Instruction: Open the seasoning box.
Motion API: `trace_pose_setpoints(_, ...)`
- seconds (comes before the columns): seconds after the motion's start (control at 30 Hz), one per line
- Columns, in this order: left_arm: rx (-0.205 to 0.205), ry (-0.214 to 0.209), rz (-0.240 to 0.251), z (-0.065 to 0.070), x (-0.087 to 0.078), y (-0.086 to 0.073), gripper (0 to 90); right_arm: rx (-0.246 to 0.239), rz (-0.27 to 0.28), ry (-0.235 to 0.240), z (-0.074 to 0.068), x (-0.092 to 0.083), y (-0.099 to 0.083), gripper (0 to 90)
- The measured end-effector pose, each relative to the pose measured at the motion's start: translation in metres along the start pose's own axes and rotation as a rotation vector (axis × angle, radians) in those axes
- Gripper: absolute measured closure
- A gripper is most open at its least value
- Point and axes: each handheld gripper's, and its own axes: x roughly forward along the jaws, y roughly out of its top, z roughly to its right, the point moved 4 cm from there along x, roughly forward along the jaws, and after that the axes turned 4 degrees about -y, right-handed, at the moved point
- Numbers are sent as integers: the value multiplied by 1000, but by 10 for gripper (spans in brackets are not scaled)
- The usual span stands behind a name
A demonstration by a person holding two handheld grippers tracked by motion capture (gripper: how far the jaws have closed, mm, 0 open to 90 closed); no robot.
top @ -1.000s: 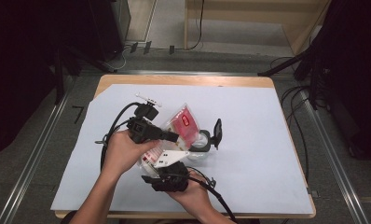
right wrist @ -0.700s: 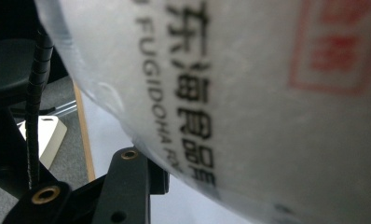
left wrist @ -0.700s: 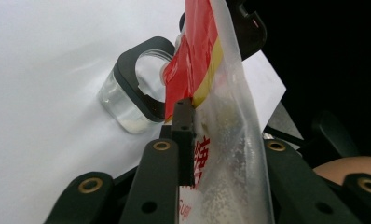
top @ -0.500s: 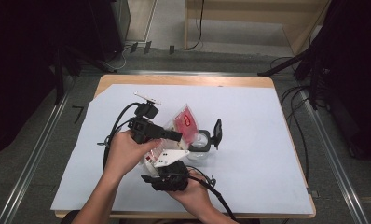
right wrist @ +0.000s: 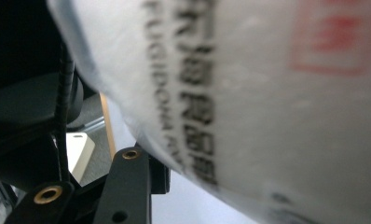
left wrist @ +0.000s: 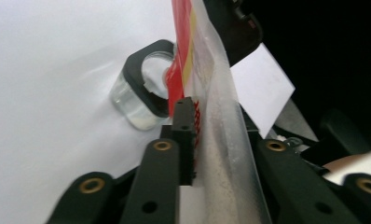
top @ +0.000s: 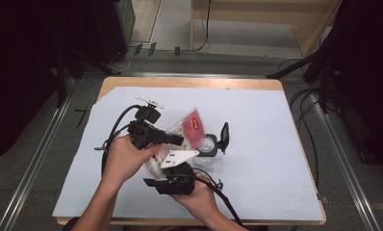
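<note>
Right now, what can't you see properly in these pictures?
- Right gripper tips: high view, hidden under the bag.
- Bag's print: right gripper view, too close and blurred to read.
- Jar: left gripper view, its far side is behind the bag; what is inside cannot be told.
- Left gripper: left gripper view, far jaw veiled by the plastic.
</note>
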Motion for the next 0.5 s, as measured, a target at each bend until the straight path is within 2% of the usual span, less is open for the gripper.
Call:
trace_pose_setpoints(0.1, -12, -4, 6, -2, 0, 2, 807, -24, -1, -5, -1, 0, 0, 616)
trace_pose_setpoints(0.23, -15, -6, 23, -2, 1, 4, 805, -60, -1, -43, -1, 1, 2, 601)
trace_pose_setpoints(0.37, 7, -10, 48, 0, 1, 6, 783, -38, 4, -32, 0, 0, 4, 628)
trace_pose_setpoints(0.5, 13, -22, 67, 1, 0, 7, 738, -6, 22, -10, 0, -1, 8, 629)
